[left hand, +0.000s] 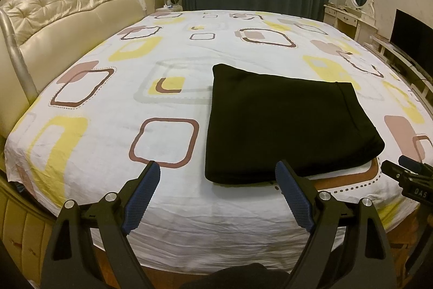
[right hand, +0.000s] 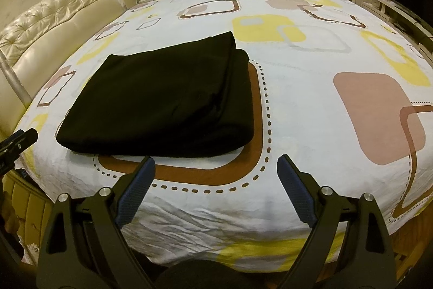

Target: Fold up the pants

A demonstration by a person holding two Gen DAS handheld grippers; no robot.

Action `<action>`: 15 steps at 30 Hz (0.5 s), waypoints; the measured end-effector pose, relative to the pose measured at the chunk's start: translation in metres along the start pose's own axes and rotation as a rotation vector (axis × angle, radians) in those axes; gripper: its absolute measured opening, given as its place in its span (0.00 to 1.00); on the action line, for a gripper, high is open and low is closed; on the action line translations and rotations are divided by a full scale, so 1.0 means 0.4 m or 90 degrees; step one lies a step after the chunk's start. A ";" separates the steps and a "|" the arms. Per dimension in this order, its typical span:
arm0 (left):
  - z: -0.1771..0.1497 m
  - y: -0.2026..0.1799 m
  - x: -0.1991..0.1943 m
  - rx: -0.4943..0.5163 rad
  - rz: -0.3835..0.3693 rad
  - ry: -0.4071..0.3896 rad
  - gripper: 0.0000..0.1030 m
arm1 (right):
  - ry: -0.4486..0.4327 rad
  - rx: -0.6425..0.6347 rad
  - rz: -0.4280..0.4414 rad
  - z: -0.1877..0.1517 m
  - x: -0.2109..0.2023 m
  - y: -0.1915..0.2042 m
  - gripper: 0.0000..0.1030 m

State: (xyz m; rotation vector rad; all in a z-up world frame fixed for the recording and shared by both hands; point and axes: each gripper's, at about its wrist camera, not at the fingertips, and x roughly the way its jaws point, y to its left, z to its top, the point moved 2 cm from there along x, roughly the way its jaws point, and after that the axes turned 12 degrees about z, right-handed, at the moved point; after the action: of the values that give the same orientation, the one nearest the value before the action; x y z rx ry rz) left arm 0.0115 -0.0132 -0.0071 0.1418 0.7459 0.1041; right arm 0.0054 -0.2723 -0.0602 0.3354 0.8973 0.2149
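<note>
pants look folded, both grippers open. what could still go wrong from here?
1. The black pants lie close to the near edge of the bed; a nudge toward that edge might drag them off.
2. The left hand-held gripper has one finger right by the pants' near edge; moving forward it could snag and undo the fold.

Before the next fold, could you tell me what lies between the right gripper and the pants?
Only bare bedsheet, in the right wrist view: the right gripper is open short of the folded black pants.
</note>
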 end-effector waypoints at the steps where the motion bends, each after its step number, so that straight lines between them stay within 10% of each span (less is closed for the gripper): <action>1: 0.000 0.000 0.000 0.001 0.001 -0.001 0.84 | 0.001 0.000 0.000 -0.001 0.001 0.002 0.89; 15: 0.009 -0.009 -0.001 0.012 0.061 0.006 0.87 | 0.014 -0.003 0.007 -0.009 0.010 0.008 0.89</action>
State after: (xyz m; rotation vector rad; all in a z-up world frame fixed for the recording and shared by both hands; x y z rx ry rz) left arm 0.0140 -0.0170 -0.0049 0.1954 0.7496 0.1894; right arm 0.0048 -0.2672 -0.0642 0.3349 0.9174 0.2312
